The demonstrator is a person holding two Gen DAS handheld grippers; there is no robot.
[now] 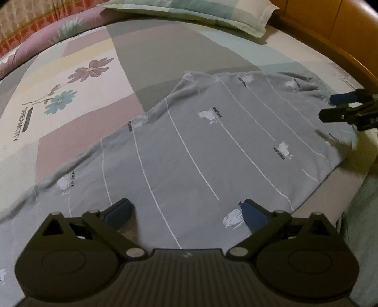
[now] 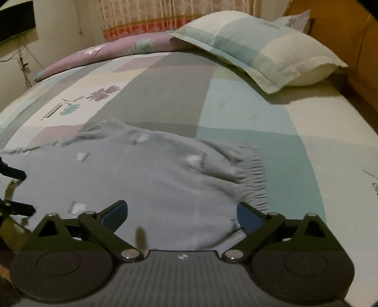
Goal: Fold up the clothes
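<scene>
A grey garment (image 1: 212,132) with thin white stripes and small white animal prints lies spread flat on the bed sheet (image 1: 146,54). My left gripper (image 1: 186,205) hovers over its near part, jaws wide open, nothing between the blue pads. At the right edge of the left wrist view my right gripper (image 1: 328,108) stands open over the garment's far corner. In the right wrist view the same garment (image 2: 141,174) shows a ribbed gathered hem (image 2: 255,179) at its right. The right gripper (image 2: 182,204) is open above the cloth near that hem. The left gripper (image 2: 27,191) shows at the left edge.
A patchwork pillow (image 2: 259,47) lies at the head of the bed by the wooden headboard (image 2: 342,35). A rolled purple quilt (image 2: 106,52) runs along the far side under a curtain (image 2: 141,16). The bed's near edge drops off at the right (image 1: 354,189).
</scene>
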